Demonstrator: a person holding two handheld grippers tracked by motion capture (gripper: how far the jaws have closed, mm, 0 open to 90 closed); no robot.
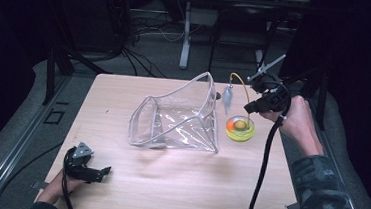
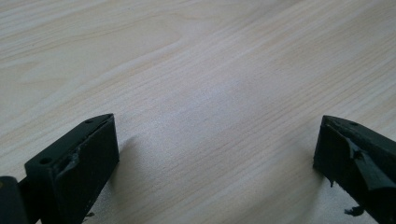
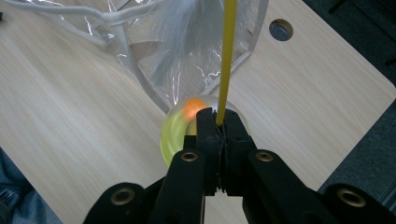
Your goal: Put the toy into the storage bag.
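A toy with a round yellow-green base holds an orange ball. A thin yellow wire curves up from the base to a pale feather. My right gripper is shut on the wire just above the base. In the right gripper view the jaws pinch the wire over the base and the ball. I cannot tell whether the base touches the table. My left gripper lies open at the front left corner, its fingers wide apart on bare wood.
A clear plastic bag with a white rim stands open in the middle of the table, just left of the toy; its wall sits behind the feather. A round hole pierces the tabletop near the far right corner.
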